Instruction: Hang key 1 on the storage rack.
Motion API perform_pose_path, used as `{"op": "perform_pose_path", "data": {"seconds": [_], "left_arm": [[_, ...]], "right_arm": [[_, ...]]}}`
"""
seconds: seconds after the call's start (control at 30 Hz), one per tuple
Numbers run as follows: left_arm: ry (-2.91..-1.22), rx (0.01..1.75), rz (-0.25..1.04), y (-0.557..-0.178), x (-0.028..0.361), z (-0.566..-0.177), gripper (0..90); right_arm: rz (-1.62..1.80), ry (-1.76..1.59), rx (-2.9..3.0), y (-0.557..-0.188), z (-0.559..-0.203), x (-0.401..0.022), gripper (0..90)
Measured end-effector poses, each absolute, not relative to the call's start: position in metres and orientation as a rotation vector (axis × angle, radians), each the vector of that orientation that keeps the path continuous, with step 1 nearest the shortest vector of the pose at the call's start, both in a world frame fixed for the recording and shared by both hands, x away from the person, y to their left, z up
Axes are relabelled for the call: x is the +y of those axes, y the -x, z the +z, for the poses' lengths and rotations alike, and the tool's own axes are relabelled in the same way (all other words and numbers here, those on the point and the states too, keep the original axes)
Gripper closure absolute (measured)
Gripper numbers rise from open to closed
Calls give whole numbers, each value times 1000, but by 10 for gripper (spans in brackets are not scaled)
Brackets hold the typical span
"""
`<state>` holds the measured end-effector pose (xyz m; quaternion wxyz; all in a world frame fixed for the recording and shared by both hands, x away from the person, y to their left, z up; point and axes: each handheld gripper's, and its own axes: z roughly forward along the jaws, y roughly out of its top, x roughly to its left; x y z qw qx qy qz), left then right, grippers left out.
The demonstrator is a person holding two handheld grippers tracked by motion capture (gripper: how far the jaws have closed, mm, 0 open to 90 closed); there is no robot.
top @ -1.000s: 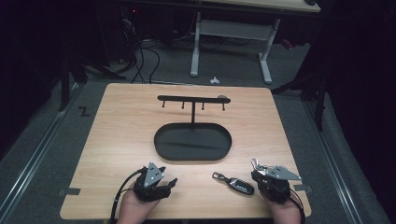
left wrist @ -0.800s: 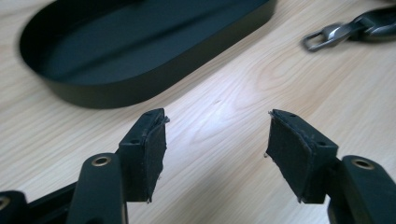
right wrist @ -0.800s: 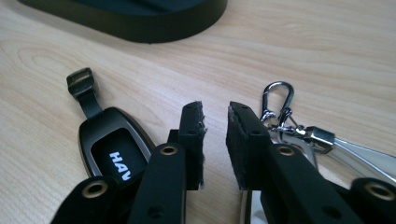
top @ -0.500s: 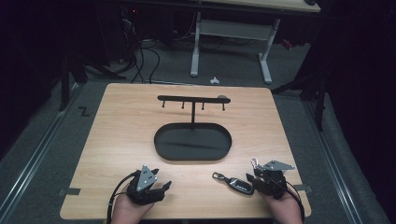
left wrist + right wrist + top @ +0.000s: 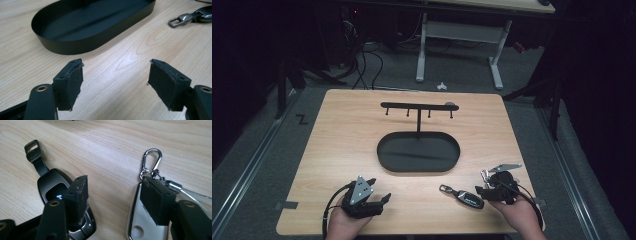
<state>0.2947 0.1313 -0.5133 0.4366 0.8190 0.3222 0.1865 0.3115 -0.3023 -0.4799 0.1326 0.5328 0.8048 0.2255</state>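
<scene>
a: key fob (image 5: 468, 198), the dark one, lies flat on the worktop (image 5: 337, 130) near the front edge, right of centre, with its strap and metal loop (image 5: 445, 189) pointing toward the left.

b: and the right claw (image 5: 485, 190)?

a: just beside the fob's right end. in the right gripper view the claw (image 5: 113, 192) is open, jaws spread. the left jaw sits over the fob (image 5: 53, 187), the right jaw over a silver tag (image 5: 140, 225) with a carabiner clip (image 5: 151, 161). bare wood shows between the two jaws, so nothing is gripped. whether the jaws touch either item, i cannot tell.

b: is the silver tag apart from the fob?

a: yes, they lie side by side with a strip of worktop between them.

b: what about the left claw (image 5: 380, 194)?

a: near the front left, held in the left hand (image 5: 343, 223), a grey three-cornered plate (image 5: 359, 190) on top. its jaws are wide apart and empty in the left gripper view (image 5: 115, 77), low over the wood.

b: and further back?

a: a black oval tray (image 5: 418, 151) sits in the middle of the worktop, well apart from the fob. a thin post (image 5: 418, 120) rises from its far side and carries a black bar with small hooks (image 5: 418, 106). in the left gripper view the tray (image 5: 92, 25) lies ahead of the jaws, and the fob's metal loop (image 5: 180, 19) shows at upper right.
</scene>
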Motion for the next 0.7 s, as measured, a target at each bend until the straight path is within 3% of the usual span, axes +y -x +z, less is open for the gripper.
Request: {"op": "perform_pose_path", "data": {"seconds": [0.7], "left_arm": [[-2014, 756, 489, -291, 131, -511, 251]], "right_arm": [[258, -1434, 2545, -335, -458, -281, 314]]}}
